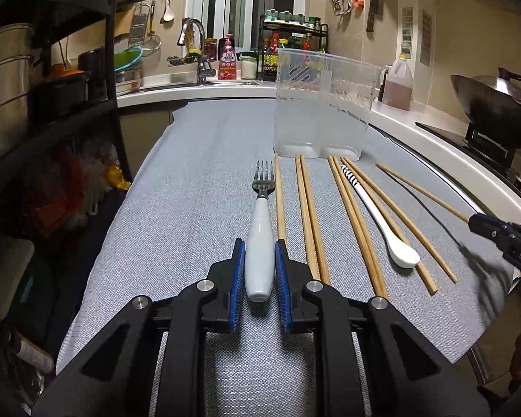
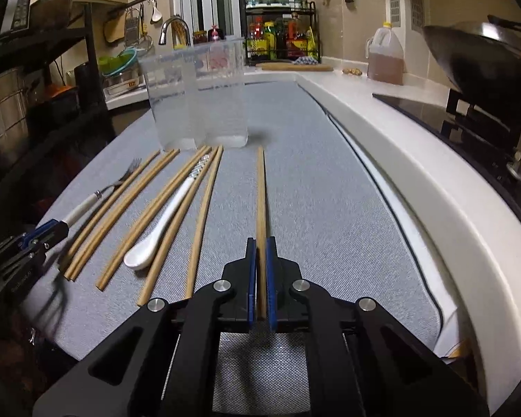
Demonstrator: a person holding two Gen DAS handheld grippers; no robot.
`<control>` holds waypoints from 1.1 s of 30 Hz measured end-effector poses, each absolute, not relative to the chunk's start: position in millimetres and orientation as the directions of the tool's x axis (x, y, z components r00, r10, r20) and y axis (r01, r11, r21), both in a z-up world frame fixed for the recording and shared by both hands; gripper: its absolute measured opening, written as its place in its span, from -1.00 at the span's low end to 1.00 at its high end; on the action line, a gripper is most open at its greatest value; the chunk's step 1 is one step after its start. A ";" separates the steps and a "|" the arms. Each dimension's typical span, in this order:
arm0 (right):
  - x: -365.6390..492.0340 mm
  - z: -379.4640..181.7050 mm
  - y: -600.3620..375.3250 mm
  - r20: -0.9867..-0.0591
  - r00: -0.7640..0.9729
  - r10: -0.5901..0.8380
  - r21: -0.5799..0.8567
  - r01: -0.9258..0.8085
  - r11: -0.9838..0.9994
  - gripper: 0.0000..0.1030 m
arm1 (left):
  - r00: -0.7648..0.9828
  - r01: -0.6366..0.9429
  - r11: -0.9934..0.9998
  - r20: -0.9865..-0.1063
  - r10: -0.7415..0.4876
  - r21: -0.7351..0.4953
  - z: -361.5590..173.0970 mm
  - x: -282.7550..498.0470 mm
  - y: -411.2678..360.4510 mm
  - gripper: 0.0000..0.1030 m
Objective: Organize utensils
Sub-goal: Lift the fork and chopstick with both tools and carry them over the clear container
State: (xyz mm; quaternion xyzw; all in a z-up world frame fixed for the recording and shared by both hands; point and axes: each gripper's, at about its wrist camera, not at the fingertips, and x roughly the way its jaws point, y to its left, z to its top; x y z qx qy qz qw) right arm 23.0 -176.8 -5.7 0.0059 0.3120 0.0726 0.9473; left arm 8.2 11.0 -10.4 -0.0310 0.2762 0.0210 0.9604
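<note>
A fork [image 1: 260, 229] with a white handle lies on the grey cloth [image 1: 198, 187]. My left gripper [image 1: 259, 248] has its blue pads against both sides of the handle, shut on it. My right gripper [image 2: 260, 246] is shut on a single wooden chopstick [image 2: 261, 187] that points toward the clear plastic utensil holder [image 2: 198, 93]. Several more chopsticks [image 1: 309, 215] and a white ceramic spoon [image 1: 382, 222] lie between the two grippers. The holder [image 1: 324, 104] stands upright just beyond the utensils. The fork [image 2: 97, 194] and left gripper [image 2: 45, 231] show at the left of the right wrist view.
A white counter edge [image 2: 416, 180] runs along the right of the cloth, with a stove and wok [image 2: 479, 59] and an oil jug [image 2: 385, 55] beyond. A black shelf rack with pots [image 1: 52, 87] stands at the left. The sink and faucet [image 1: 194, 52] are behind.
</note>
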 end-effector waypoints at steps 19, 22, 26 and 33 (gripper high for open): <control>13.1 78.4 -184.6 -0.441 0.878 0.186 0.077 -0.169 0.983 -0.89 | 0.902 -0.055 0.996 -0.431 0.019 -0.072 39.8 -2.7 16.4 -0.66; 20.6 87.2 -187.5 -0.438 0.878 0.192 0.088 -0.171 0.981 -0.89 | 0.906 -0.042 0.996 -0.423 0.005 -0.080 54.0 3.6 20.2 -0.66; 30.6 99.8 -188.1 -0.432 0.877 0.209 0.113 -0.177 0.978 -0.89 | 0.913 -0.028 0.997 -0.409 -0.006 -0.077 73.2 12.6 24.1 -0.66; 53.9 125.7 -182.2 -0.420 0.877 0.233 0.141 -0.191 0.971 -0.89 | 0.901 -0.011 0.998 -0.433 -0.019 -0.066 104.9 42.3 31.1 -0.66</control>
